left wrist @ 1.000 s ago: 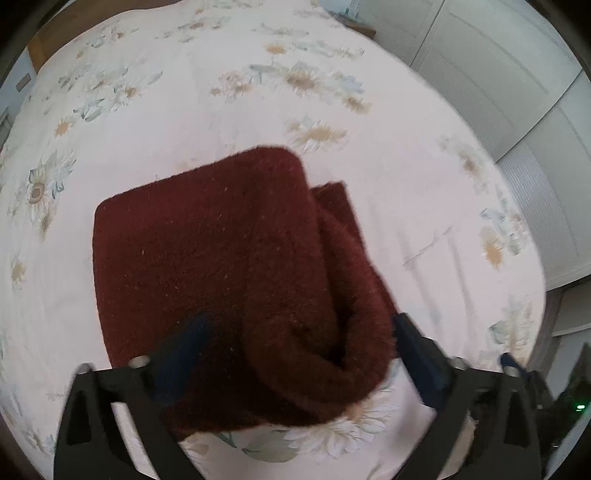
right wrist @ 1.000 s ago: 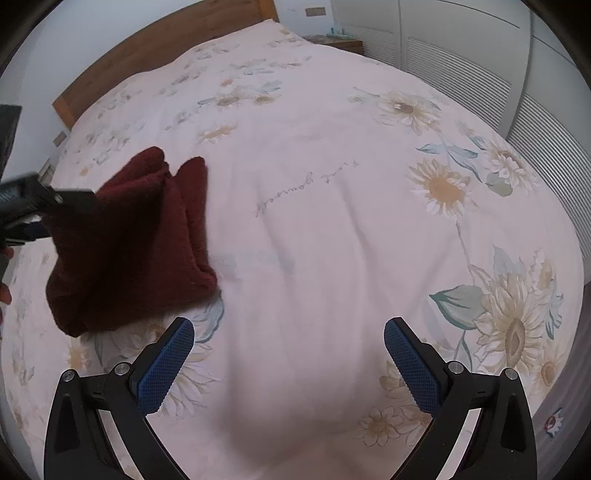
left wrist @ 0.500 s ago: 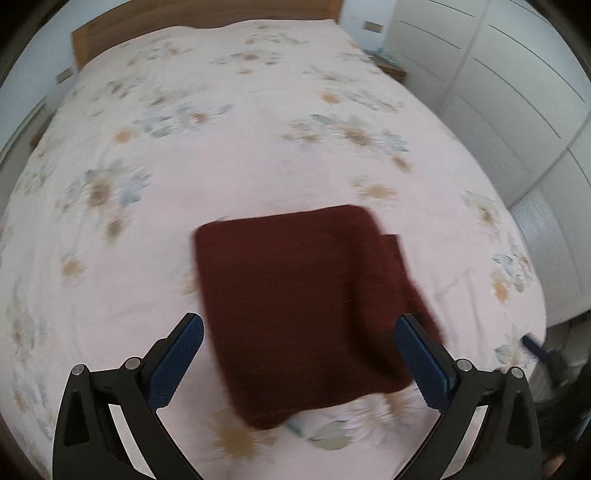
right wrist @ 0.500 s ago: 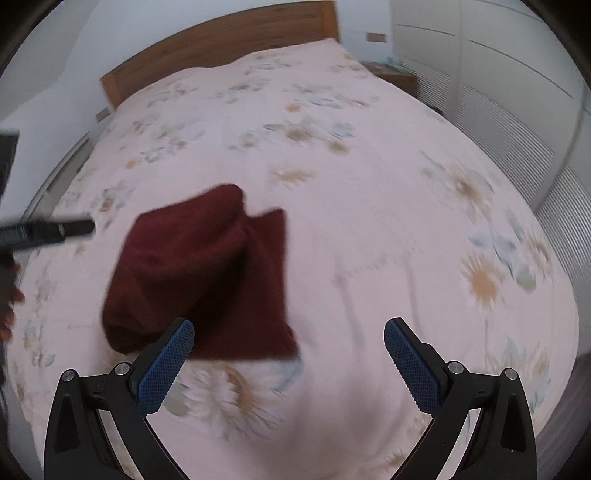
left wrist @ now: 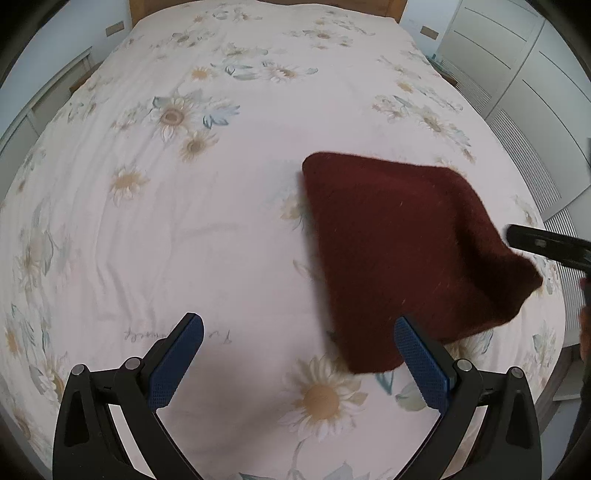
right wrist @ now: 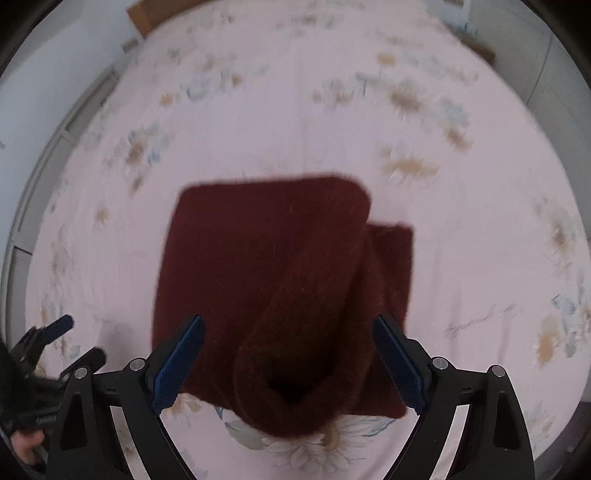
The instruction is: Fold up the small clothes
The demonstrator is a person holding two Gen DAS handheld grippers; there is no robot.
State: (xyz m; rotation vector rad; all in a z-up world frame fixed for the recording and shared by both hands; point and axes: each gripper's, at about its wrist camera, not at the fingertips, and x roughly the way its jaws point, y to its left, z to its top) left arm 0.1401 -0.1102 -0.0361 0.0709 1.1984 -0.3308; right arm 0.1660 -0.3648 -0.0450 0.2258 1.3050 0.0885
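Observation:
A folded dark red knitted garment point(left wrist: 406, 254) lies on the floral bedspread point(left wrist: 184, 221). In the left wrist view it lies to the right of my left gripper point(left wrist: 299, 358), which is open and empty over bare sheet. In the right wrist view the garment point(right wrist: 280, 280) lies straight ahead, its rolled open end between the blue pads. My right gripper point(right wrist: 288, 362) is open with one finger on each side of the garment's near edge. The right gripper also shows at the right edge of the left wrist view point(left wrist: 546, 245).
The bed's wooden headboard point(left wrist: 266, 3) is at the far end. White wardrobe doors point(left wrist: 535, 74) stand along the right. The bed's right edge point(left wrist: 554, 332) is close to the garment. The left gripper shows at the lower left of the right wrist view point(right wrist: 48, 350).
My left gripper has let go of the garment, pulled back and swung left. My right gripper has swung left from bare sheet and now straddles the garment's near edge.

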